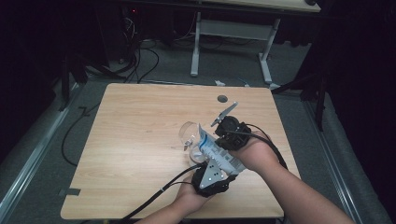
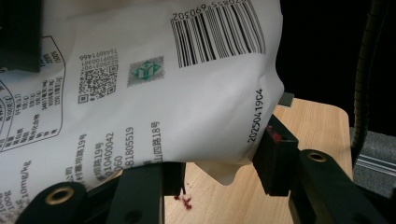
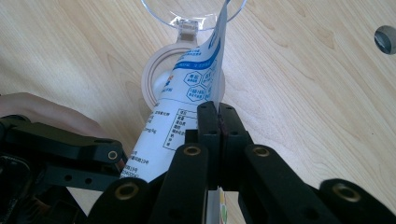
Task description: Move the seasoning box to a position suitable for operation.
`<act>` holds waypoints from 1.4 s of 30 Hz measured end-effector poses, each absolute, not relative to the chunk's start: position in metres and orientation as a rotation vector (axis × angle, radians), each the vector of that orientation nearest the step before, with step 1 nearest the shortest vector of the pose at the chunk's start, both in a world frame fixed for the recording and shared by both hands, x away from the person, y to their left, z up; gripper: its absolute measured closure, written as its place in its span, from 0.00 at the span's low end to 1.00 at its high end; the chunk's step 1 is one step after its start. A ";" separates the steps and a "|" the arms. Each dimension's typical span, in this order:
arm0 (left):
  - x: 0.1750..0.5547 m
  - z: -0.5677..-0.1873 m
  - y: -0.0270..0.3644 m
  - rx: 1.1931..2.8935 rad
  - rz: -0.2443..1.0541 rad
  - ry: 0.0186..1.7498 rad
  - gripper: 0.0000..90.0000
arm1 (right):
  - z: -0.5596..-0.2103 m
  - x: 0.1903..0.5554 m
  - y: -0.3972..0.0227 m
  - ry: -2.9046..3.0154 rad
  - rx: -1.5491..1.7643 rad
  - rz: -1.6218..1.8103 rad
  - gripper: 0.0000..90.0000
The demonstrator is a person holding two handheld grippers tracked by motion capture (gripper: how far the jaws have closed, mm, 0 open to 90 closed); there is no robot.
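**Bag held over the cup, two-point hold**

At centre-right of the high view, the bag (image 1: 215, 151) is pinched flat by the right gripper (image 1: 223, 133) and clamped across its bottom by the left gripper (image 1: 208, 173). The open corner should be kept over the cup (image 1: 190, 135) and tilted slowly.

Table (image 1: 140, 140) evenly lit from above; surroundings dark; close views sharp, slight edge distortion.

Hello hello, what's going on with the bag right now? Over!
Right gripper shut on the bag edge. Left gripper jaws around its bottom, grip unclear. Bag tilted toward the clear cup. Table nearby bare.
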State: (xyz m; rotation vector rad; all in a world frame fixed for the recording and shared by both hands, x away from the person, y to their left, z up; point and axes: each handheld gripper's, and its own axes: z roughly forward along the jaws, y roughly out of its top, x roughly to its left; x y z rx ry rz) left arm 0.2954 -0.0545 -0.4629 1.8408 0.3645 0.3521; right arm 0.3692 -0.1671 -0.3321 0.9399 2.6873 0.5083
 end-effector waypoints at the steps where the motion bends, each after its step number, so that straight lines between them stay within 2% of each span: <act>1: 0.295 -0.463 -0.054 1.841 0.355 0.363 0.66 | -0.332 0.369 -0.167 2.688 0.940 0.508 1.00; 42: 0.296 -0.460 -0.051 1.824 0.366 0.374 0.66 | -0.330 0.372 -0.161 2.695 0.928 0.515 1.00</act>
